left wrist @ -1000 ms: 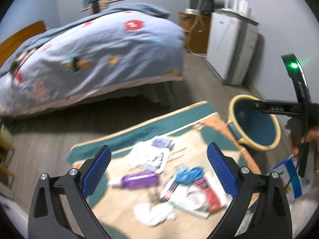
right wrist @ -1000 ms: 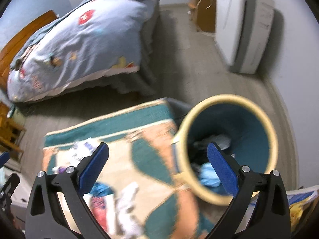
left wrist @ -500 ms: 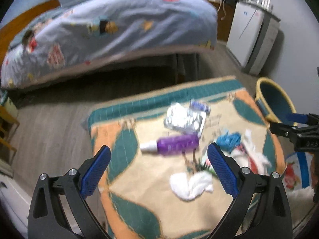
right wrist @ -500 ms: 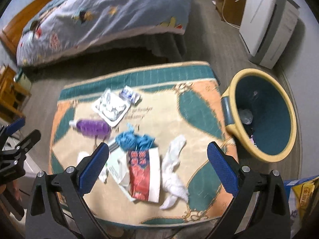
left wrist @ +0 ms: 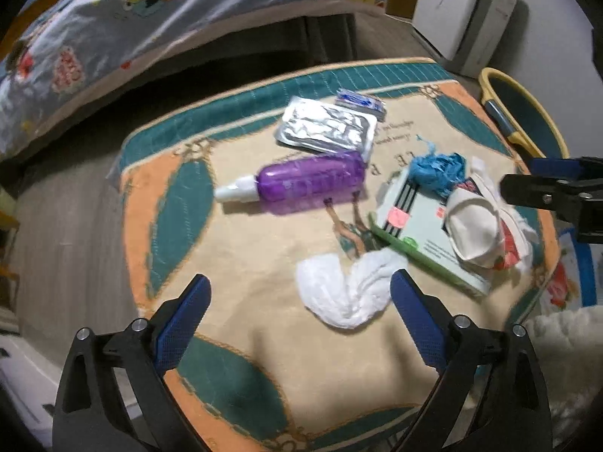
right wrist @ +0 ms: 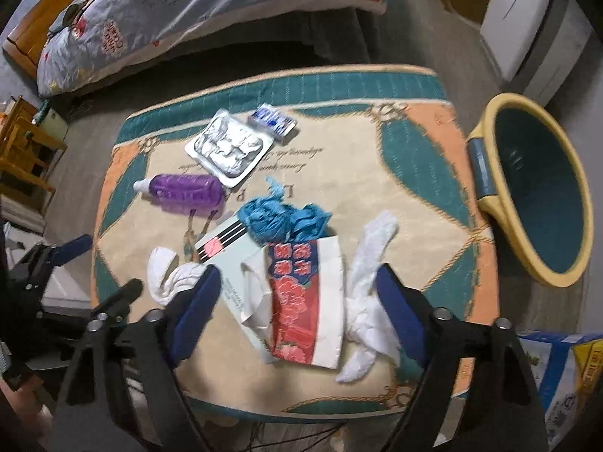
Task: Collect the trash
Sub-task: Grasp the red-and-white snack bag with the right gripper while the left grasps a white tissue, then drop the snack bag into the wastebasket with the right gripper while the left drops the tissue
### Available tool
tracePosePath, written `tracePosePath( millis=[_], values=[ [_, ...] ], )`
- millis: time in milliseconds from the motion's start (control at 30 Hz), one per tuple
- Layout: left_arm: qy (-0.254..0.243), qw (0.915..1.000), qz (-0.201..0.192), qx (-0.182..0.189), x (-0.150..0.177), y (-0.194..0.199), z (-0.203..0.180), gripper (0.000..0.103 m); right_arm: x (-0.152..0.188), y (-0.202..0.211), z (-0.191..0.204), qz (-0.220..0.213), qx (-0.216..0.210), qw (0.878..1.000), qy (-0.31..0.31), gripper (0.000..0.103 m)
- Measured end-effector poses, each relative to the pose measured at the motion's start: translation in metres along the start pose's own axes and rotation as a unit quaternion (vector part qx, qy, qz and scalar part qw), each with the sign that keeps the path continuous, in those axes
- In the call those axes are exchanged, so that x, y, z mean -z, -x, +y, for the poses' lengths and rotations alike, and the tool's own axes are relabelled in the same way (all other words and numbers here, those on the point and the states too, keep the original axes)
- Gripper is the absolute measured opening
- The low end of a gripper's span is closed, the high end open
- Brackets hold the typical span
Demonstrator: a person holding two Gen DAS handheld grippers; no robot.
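Trash lies on a patterned cloth-covered table (left wrist: 241, 248) (right wrist: 407, 173). There is a purple bottle (left wrist: 309, 182) (right wrist: 186, 192), a foil tray (left wrist: 326, 128) (right wrist: 228, 147), a small blue packet (left wrist: 360, 101) (right wrist: 271, 119), a crumpled blue wad (left wrist: 437, 171) (right wrist: 280, 216), a pale green box (left wrist: 418, 237), a red floral paper bag (right wrist: 305, 299) and white tissues (left wrist: 343, 292) (right wrist: 371, 263). My left gripper (left wrist: 299, 326) is open above the near tissue. My right gripper (right wrist: 296, 310) is open over the floral bag. A yellow-rimmed teal bin (right wrist: 539, 188) (left wrist: 524, 113) stands right of the table.
A bed (right wrist: 188, 11) with a cartoon quilt stands behind the table. A white appliance (right wrist: 527, 34) is at the back right. A wooden stool (right wrist: 22, 150) stands at the left. A printed box (right wrist: 561, 380) sits on the floor at the right.
Both grippers have swung down and closer to the table; the trash now fills both views. The right gripper moved left, from over the bin to over the floral bag.
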State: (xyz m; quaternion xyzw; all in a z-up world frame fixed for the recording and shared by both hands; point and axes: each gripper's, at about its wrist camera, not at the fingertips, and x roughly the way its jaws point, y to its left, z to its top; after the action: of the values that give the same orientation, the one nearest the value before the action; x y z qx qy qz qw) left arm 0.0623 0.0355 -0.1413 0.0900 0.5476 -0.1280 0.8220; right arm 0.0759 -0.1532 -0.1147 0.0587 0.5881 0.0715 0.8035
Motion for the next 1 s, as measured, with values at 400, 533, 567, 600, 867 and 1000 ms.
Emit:
tracePosePath(
  millis=[400, 533, 567, 600, 867, 1000],
  values=[
    [-0.063, 0.9946, 0.081, 0.014, 0.013, -0.039, -0.028, 0.024, 0.009, -0.032, 0.022, 0.070, -0.024, 0.995, 0.061, 0.014],
    [-0.081, 0.9937, 0.074, 0.019, 0.012, -0.034, -0.032, 0.011, 0.003, -0.020, 0.022, 0.055, -0.037, 0.996, 0.064, 0.014],
    [-0.079, 0.9941, 0.072, 0.020, 0.010, -0.031, -0.031, 0.010, 0.002, -0.016, 0.021, 0.051, -0.042, 0.996, 0.061, 0.014],
    [-0.075, 0.9949, 0.064, 0.019, 0.008, -0.026, -0.030, 0.008, -0.001, -0.012, 0.020, 0.046, -0.048, 0.996, 0.058, 0.014],
    [-0.042, 0.9974, -0.050, 0.029, -0.026, 0.042, -0.030, 0.008, -0.026, 0.054, -0.005, -0.041, -0.092, 0.995, 0.021, 0.014],
    [-0.050, 0.9933, -0.099, 0.031, -0.044, 0.070, -0.041, 0.008, -0.038, 0.076, -0.027, -0.078, -0.085, 0.993, 0.005, 0.014]
  ],
)
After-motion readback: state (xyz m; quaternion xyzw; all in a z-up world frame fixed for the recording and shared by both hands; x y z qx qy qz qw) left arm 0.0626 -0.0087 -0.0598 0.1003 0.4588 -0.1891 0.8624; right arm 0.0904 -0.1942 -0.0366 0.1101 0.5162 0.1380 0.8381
